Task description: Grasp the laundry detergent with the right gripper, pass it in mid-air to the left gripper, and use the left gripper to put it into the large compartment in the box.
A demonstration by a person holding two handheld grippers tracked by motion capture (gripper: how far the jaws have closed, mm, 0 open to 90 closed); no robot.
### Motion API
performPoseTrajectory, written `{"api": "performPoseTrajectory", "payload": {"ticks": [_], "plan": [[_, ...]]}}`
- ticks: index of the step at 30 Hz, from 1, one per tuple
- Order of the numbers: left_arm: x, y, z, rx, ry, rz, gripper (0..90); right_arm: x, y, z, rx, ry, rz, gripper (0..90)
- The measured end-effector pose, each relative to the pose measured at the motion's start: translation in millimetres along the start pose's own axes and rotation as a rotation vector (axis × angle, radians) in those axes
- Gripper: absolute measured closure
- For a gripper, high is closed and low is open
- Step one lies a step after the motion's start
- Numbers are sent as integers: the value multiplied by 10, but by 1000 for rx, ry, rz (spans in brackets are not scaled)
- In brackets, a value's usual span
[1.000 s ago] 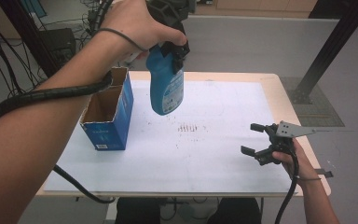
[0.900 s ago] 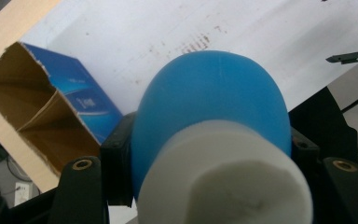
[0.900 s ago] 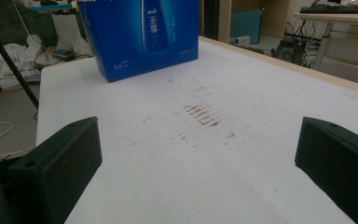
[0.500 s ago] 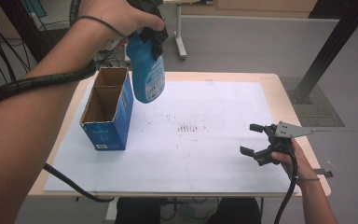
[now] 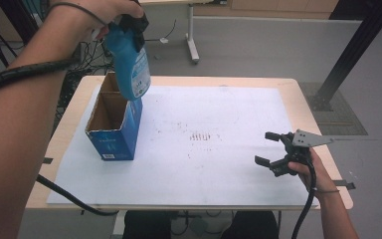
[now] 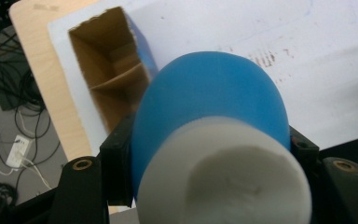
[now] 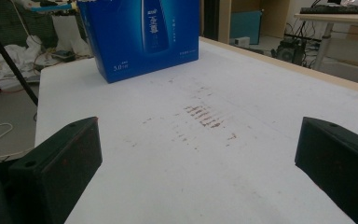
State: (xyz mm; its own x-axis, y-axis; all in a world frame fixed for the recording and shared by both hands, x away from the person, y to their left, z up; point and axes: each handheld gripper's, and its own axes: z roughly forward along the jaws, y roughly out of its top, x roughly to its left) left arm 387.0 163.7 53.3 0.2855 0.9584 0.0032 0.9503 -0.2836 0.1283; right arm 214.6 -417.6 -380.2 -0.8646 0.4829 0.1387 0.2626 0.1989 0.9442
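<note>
A blue bottle (image 5: 129, 64) with a white cap end (image 6: 223, 182) hangs in the air, and my left gripper (image 5: 129, 25) is shut on its top. It hovers above the far part of an open blue cardboard box (image 5: 113, 124), whose brown divided inside (image 6: 109, 88) lies below the bottle in the left gripper view. My right gripper (image 5: 273, 149) stands open low over the white sheet at the right, with nothing between its jaws. From the right gripper view the blue box (image 7: 140, 37) stands far ahead.
A white sheet (image 5: 209, 144) with brownish scuff marks (image 5: 204, 135) covers the wooden table (image 5: 74, 104). Thick black cable (image 5: 69, 196) hangs off the table's front left. Cables and a desk leg (image 5: 193, 35) lie on the floor beyond.
My left gripper has carried the bottle left and away, from over the sheet's middle to above the open box. The right gripper has stayed put.
</note>
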Motion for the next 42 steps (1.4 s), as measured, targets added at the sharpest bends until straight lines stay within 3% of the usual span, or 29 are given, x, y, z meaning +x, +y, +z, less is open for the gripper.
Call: {"api": "performPoseTrajectory", "payload": {"ticks": [6,10,21,25,33,42], "plan": [[236,-15,19,-1,3,-75,375,1,-18,1,-5,0,3,4],[368,-30,15,1,34,-136,375,4,-24,-6,-8,-1,3,4],[683,-86,28,8,40,-267,375,17,-26,-16,-14,-6,4,4],[719,-81,60,17,62,-305,375,20,-21,4,-16,0,5,4],[798,-123,82,4,61,-338,375,25,-20,9,-10,-1,6,4],[843,-105,200,10,33,-329,375,23,-3,14,-2,-3,2,4]]}}
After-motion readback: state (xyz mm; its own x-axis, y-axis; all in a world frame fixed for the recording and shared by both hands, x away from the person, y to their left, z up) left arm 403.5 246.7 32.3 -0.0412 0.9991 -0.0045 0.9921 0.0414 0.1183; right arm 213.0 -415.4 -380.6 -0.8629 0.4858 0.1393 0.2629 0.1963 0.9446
